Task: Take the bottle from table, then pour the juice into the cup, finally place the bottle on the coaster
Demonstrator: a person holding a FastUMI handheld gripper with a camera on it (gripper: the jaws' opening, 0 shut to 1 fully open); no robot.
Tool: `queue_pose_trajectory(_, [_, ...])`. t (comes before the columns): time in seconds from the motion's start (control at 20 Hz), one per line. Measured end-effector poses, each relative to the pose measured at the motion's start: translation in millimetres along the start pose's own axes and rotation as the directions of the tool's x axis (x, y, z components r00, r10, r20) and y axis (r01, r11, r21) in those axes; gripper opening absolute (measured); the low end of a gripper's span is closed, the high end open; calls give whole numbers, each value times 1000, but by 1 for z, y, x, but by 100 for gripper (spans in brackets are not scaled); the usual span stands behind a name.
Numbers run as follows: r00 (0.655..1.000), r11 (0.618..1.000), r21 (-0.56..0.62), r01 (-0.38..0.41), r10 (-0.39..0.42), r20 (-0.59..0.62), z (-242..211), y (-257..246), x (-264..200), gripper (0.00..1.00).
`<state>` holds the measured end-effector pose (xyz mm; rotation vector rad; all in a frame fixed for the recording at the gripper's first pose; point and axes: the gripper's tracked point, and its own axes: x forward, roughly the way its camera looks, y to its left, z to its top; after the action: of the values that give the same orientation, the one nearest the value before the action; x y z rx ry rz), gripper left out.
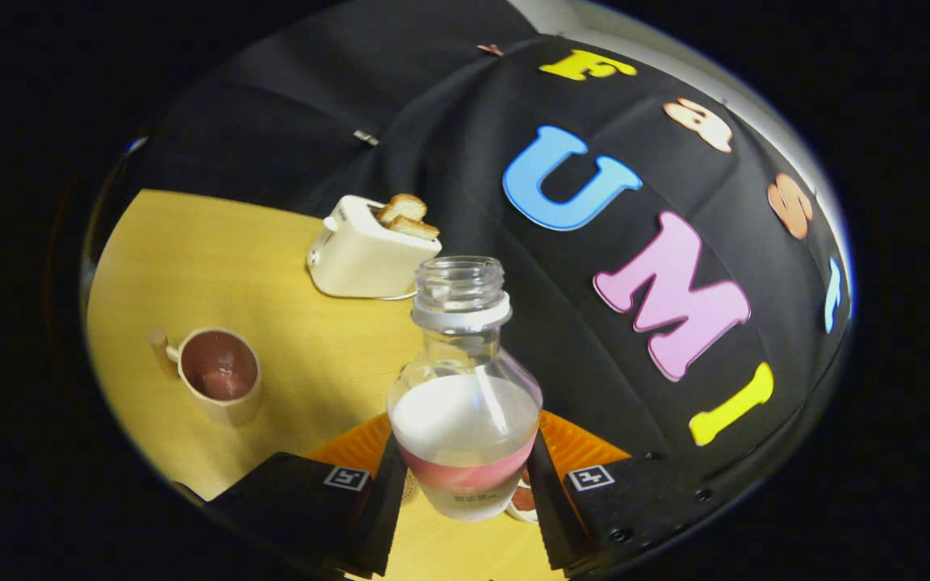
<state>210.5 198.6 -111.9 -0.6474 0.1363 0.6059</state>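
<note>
**A:** Gripper view first: what is the gripper doing?

**B:** Its two fingers are pinching the bottle low on the body, one against each side at the level of the red label band. The bottle stands upright between them, uncapped, mouth toward the booth wall.

**A:** Why hold it so low?

**B:** My guess is that a low grip leaves the neck and mouth free for pouring and lets the camera keep the rim in sight. The liquid sits about halfway up, so a tilt would be needed before anything runs out.

**A:** Where is it in relation to the other task things?

**B:** The coaster, orange and ribbed, lies right behind the bottle, showing on both sides of it. The cup sits well apart to the left on the table, handle pointing away. It looks dark and reddish inside. I cannot tell whether that is juice or only the lining.

**A:** So how far along is the task?

**B:** Hard to judge. The bottle is either about to go to the cup or about to be set down. I'd lean toward neither confidently.

**A:** What is hidden?

**B:** The bottle's base is blocked by the fingers, so I cannot tell whether it rests on the table or is lifted. The middle of the coaster is covered by the bottle. Beyond, a toaster with bread in it sits near the wall.
</note>
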Motion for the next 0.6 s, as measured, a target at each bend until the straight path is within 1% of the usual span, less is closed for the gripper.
queue_pose_trajectory(0.05, [1000, 995, 94, -21, 22, -7, -2, 1, 0, 73])
queue_pose_trajectory(0.15, [1000, 971, 241, -13, 9, 18, -4, -14, 2, 73])
queue_pose_trajectory(0.2, [999, 959, 285, 1, -13, 40, -5, -21, 6, 73])
queue_pose_trajectory(0.3, [993, 932, 352, 82, -107, 53, -13, -43, 10, 73])
queue_pose_trajectory(0.35, [989, 912, 396, 107, -137, 49, -22, -53, 13, 73])
queue_pose_trajectory(0.5, [985, 834, 542, 107, -162, 55, -40, -58, 25, 73])
queue_pose_trajectory(0.55, [983, 819, 562, 114, -174, 54, -46, -58, 28, 74])
queue_pose_trajectory(0.6, [979, 813, 567, 132, -197, 55, -52, -59, 30, 74])
